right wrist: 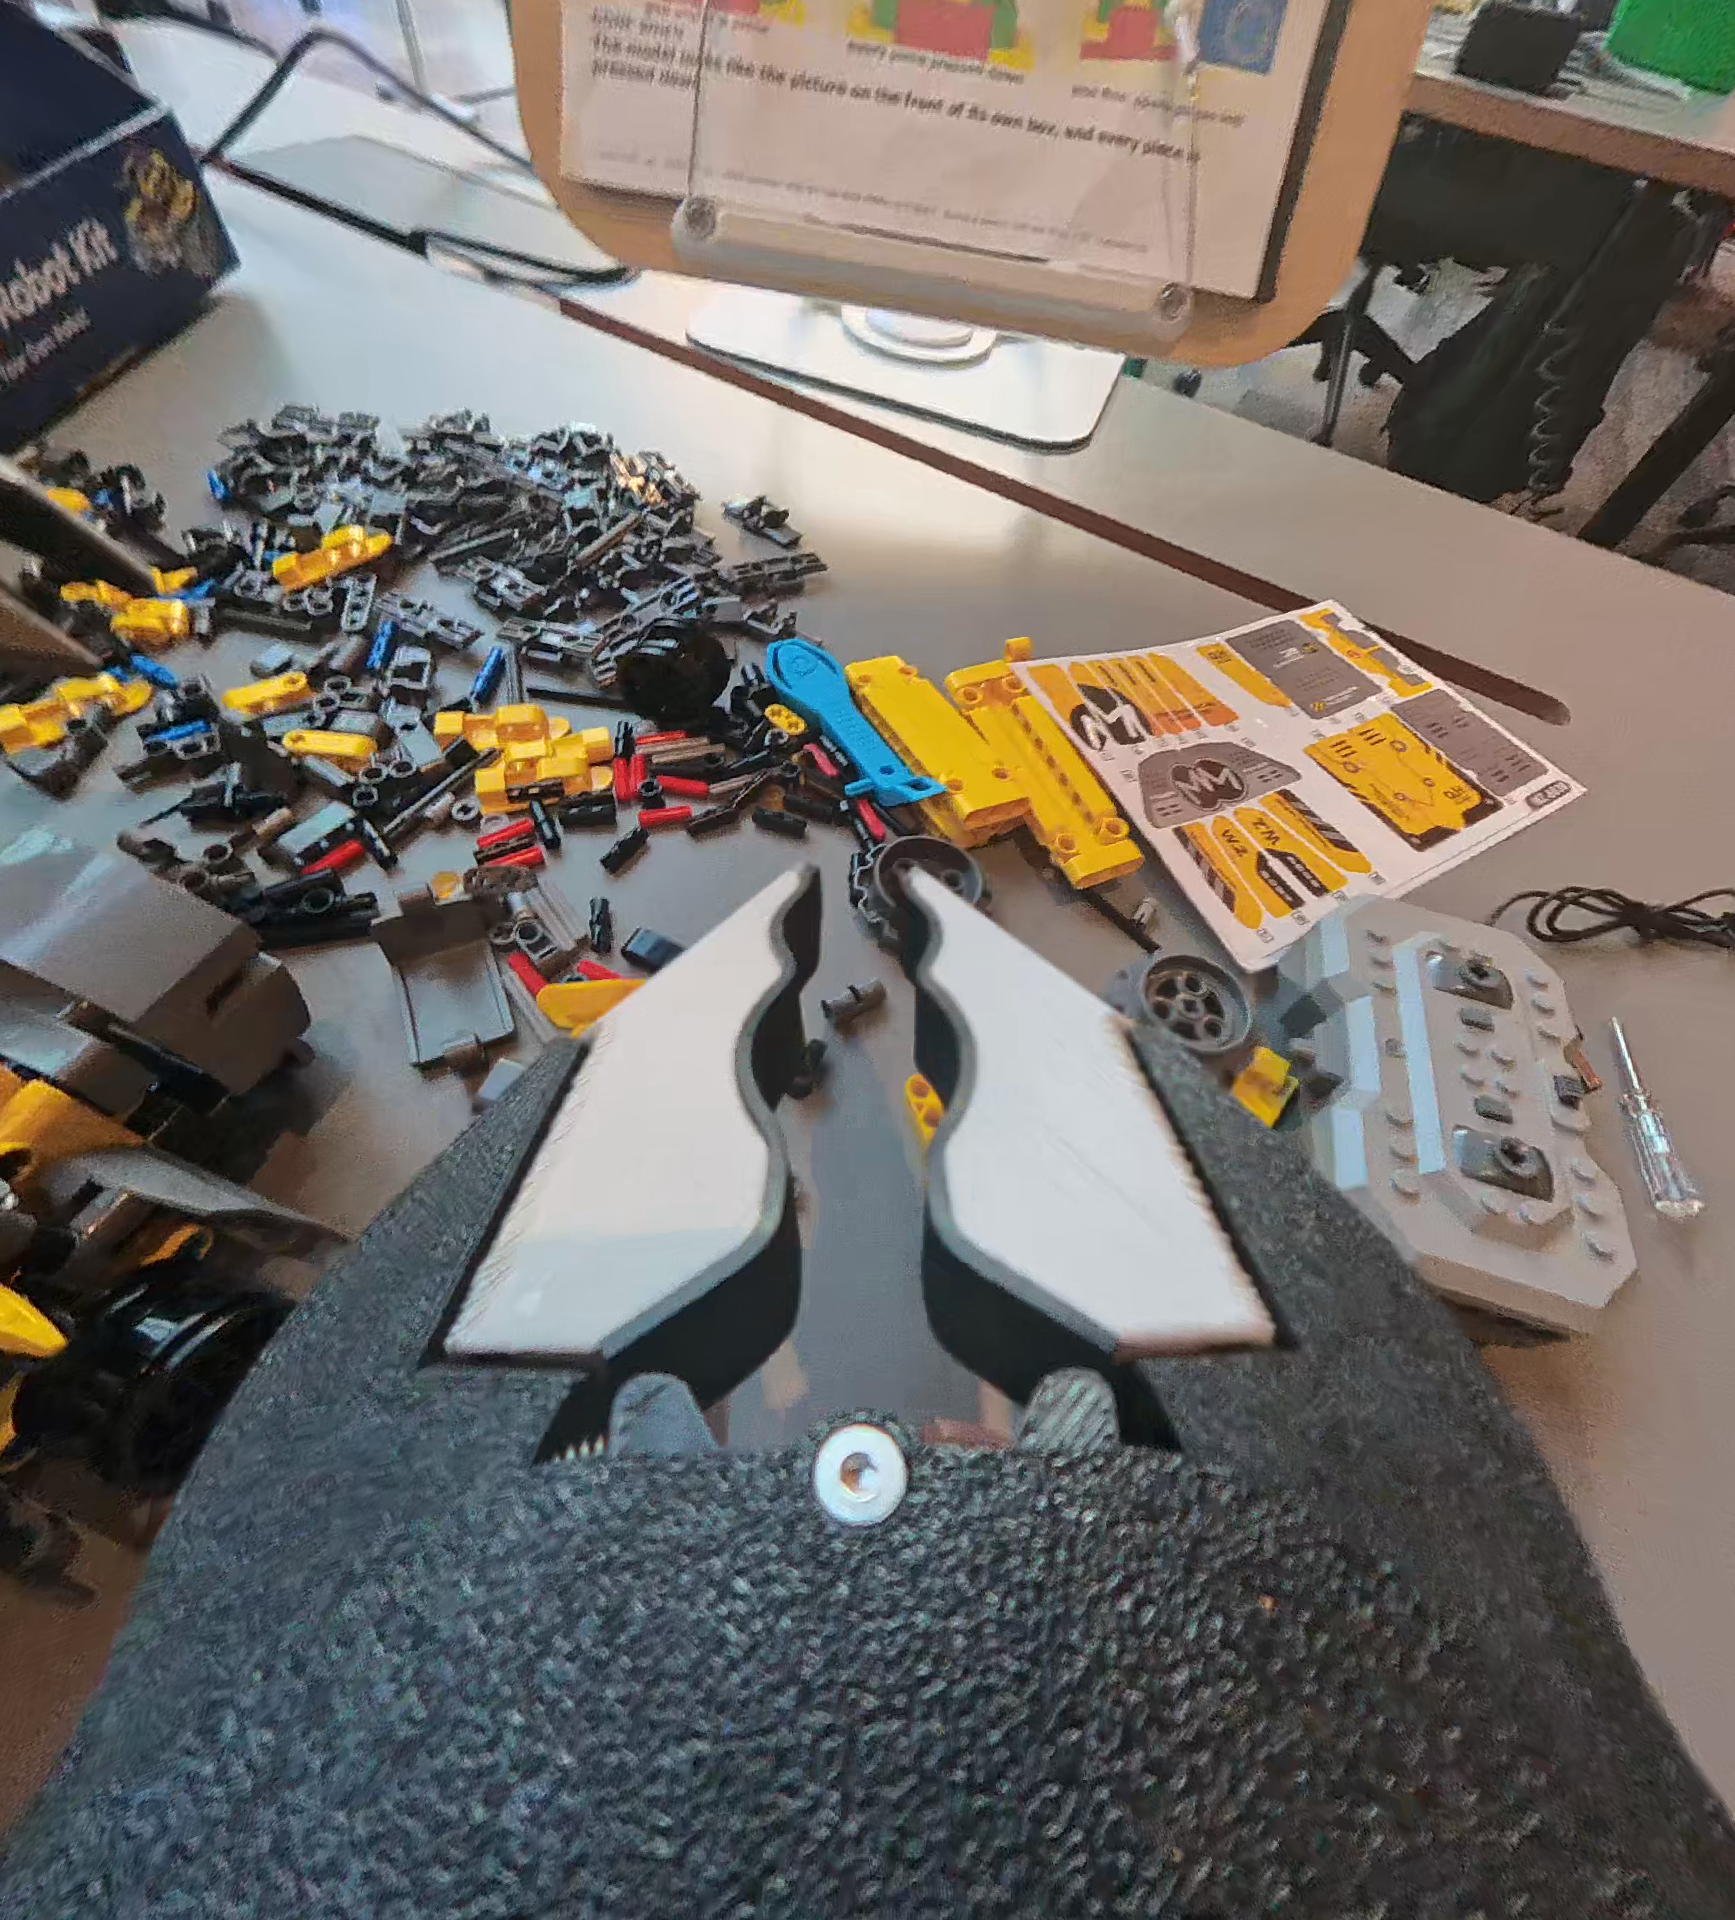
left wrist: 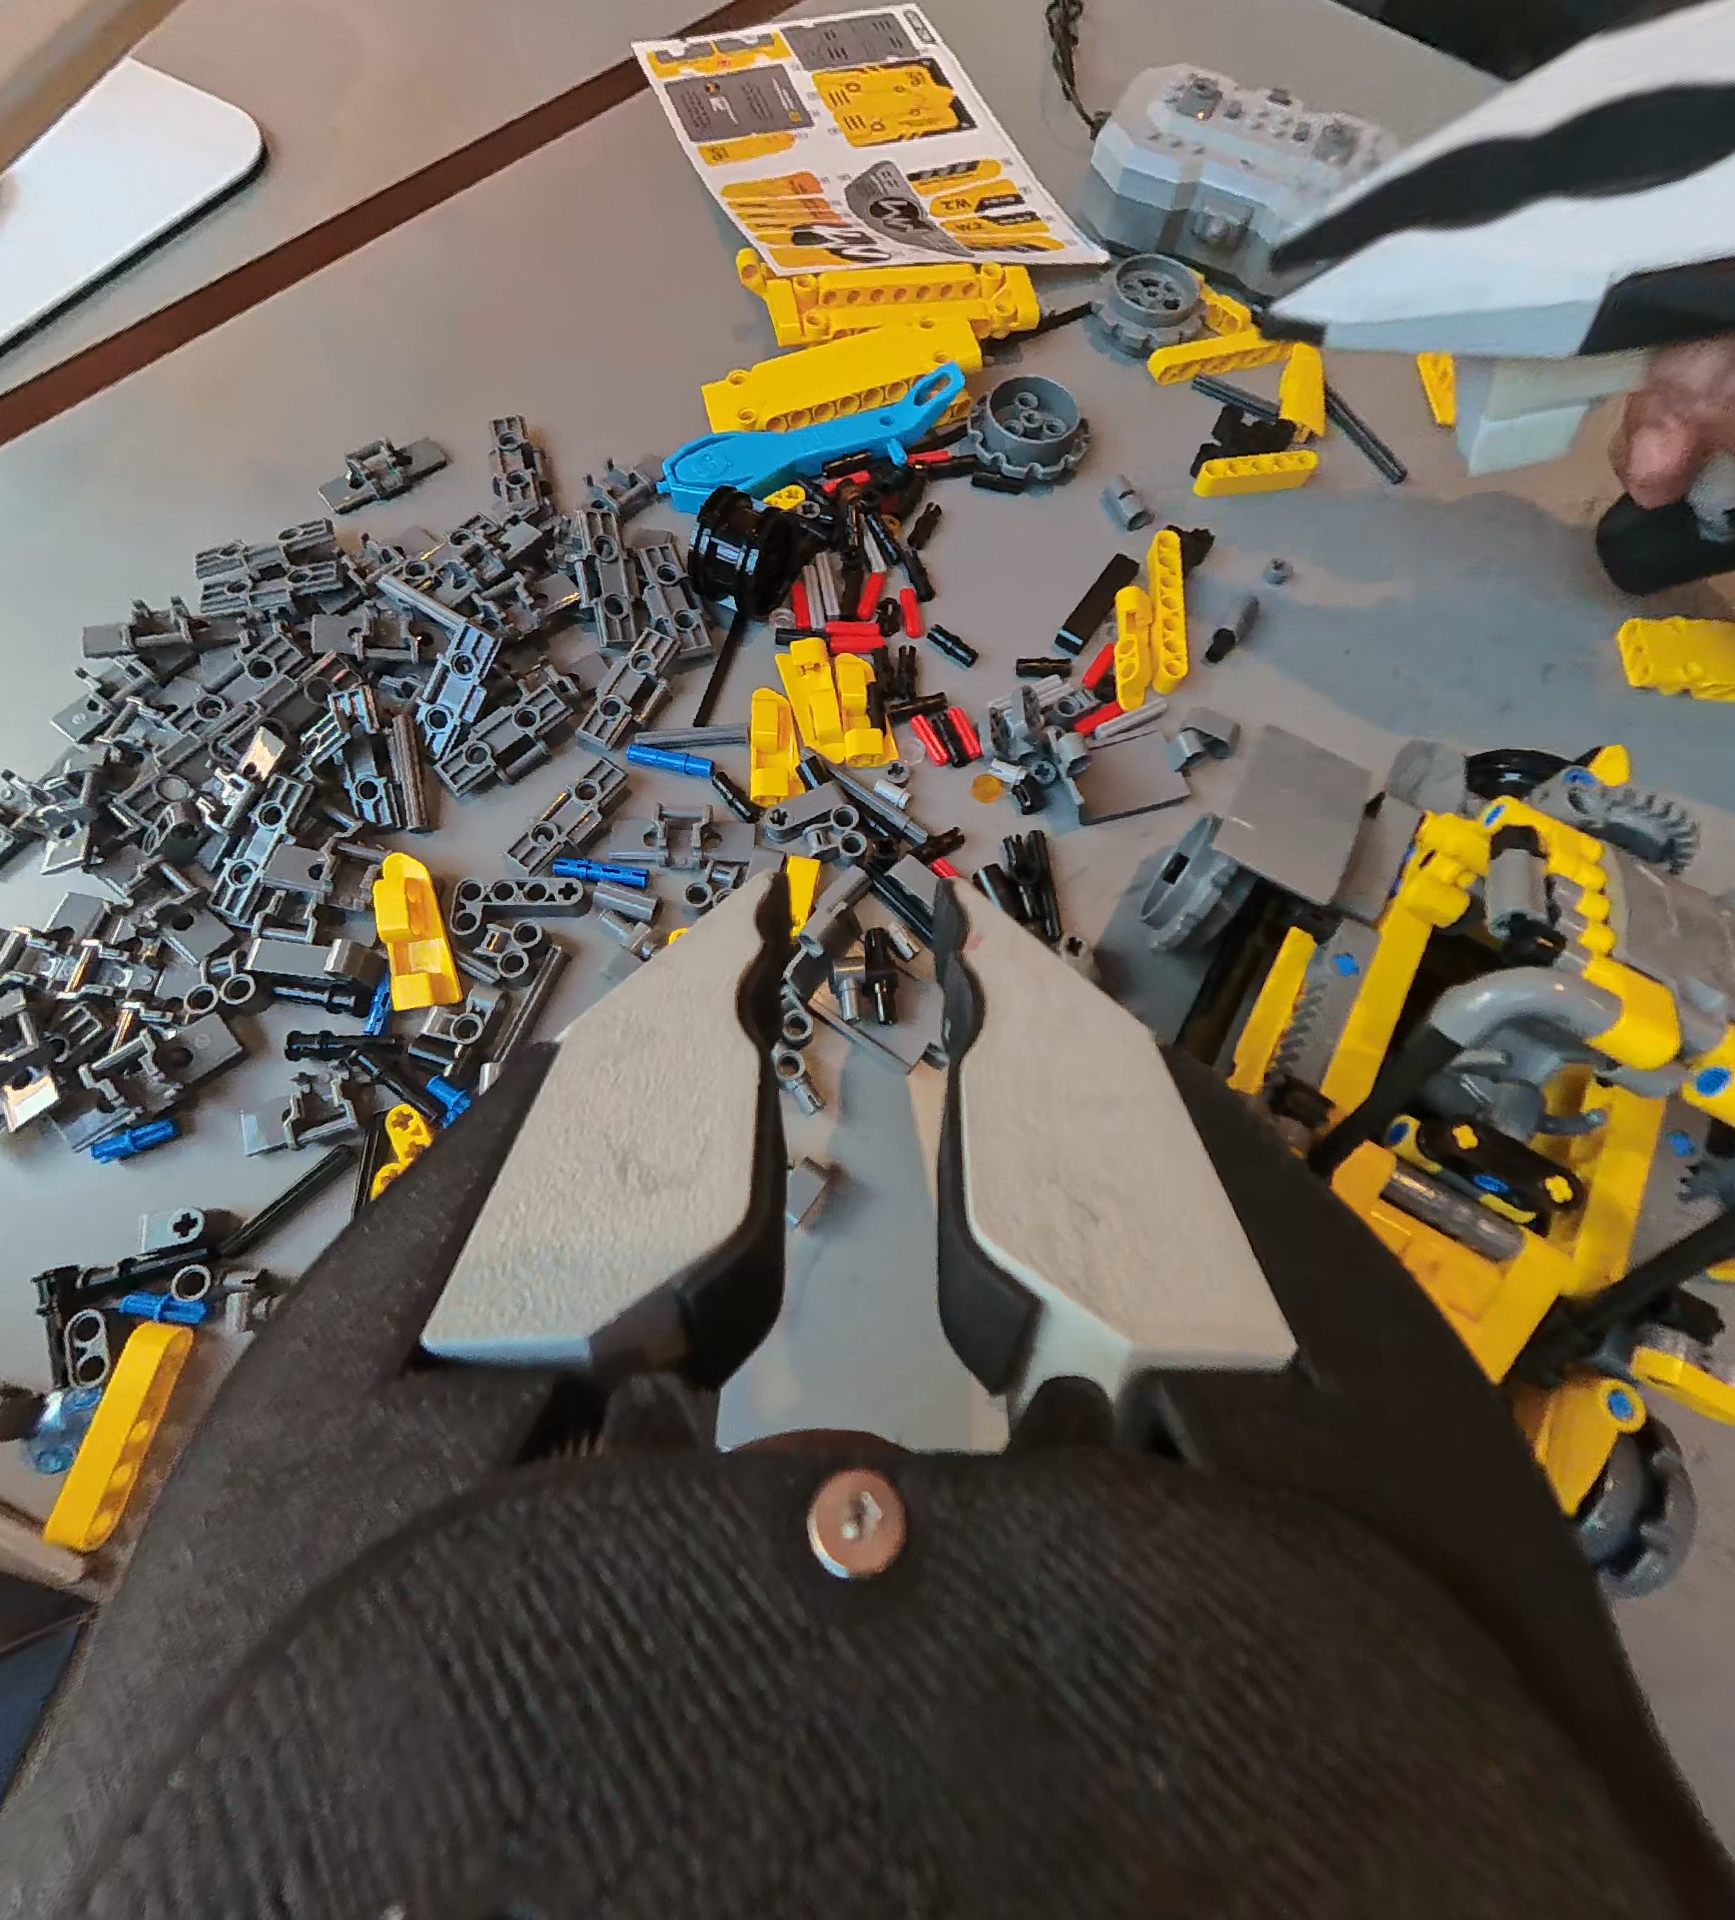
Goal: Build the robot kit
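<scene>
A: What does the left gripper [left wrist: 858,894] show, nearest first?

B: Its jaws stand apart by a narrow gap and hold nothing. Under the tips, at the centre of the frame, lie small loose parts, among them a black pin [left wrist: 878,971] on the grey table [left wrist: 551,343]. Just right of the fingers, at the lower right, sits a half-built yellow vehicle [left wrist: 1486,1049].

A: And to the left?

B: A broad heap of dark grey links [left wrist: 281,748] fills the middle left. Beyond the tips, a cluster of red and black pins [left wrist: 868,603] surrounds a black wheel [left wrist: 738,556], with a blue tool [left wrist: 811,436] lying against yellow beams [left wrist: 884,296]. At the top centre there is a sticker sheet [left wrist: 873,145], and beside it a grey control box [left wrist: 1216,156]. The right gripper [left wrist: 1528,416] comes in blurred from the upper right.

A: Now the right view?

B: That right gripper [right wrist: 861,883] is also slightly open and empty. Between its fingers, on the table, lies a small dark pin [right wrist: 850,1003]; a grey toothed wheel [right wrist: 920,873] sits just past the tips. The control box [right wrist: 1465,1112] is at the middle right, a small screwdriver [right wrist: 1652,1143] beside it, and a black cable [right wrist: 1652,920] beyond. At the top, a board on a stand [right wrist: 946,156] carries a printed page; a dark blue box [right wrist: 42,239] is at the upper left.
</scene>
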Demonstrator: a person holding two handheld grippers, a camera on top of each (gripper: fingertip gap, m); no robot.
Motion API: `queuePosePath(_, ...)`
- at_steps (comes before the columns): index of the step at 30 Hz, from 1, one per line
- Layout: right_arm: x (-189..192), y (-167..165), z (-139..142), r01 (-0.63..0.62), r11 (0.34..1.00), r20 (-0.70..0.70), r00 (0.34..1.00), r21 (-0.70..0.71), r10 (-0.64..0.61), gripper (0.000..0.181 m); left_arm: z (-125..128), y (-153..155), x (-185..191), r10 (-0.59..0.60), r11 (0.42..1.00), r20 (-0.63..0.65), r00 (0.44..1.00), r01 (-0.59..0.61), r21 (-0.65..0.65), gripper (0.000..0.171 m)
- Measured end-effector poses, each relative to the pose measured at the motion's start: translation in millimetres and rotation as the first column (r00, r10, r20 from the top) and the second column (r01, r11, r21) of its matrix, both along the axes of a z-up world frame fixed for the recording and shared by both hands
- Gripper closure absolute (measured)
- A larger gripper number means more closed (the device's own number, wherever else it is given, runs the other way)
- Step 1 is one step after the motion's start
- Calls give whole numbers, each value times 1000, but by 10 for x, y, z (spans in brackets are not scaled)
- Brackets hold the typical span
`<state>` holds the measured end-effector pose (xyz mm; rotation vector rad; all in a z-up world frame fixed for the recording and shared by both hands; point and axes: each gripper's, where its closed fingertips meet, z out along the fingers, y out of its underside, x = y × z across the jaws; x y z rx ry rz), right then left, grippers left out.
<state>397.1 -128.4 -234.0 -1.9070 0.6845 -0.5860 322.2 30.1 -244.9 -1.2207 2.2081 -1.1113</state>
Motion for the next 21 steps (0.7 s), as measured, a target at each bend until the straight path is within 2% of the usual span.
queuePosePath(5, -98, 174, -96, -54, 994, 26, 998, -95, 57, 172, -58, -15, 8, 8, 999, 5, 1000, -8, 35, 147)
queuePosePath(11, -99, 234, -179, -53, 984, 45, 997, -171, 61, 173, -57, -1, 35, 20, 999, 16, 1000, -21, 30, 144)
queuePosePath(21, -59, 216, -242, -31, 982, 33, 999, -188, 38, 174, -92, 28, 58, 27, 1000, -5, 1000, -27, 12, 140)
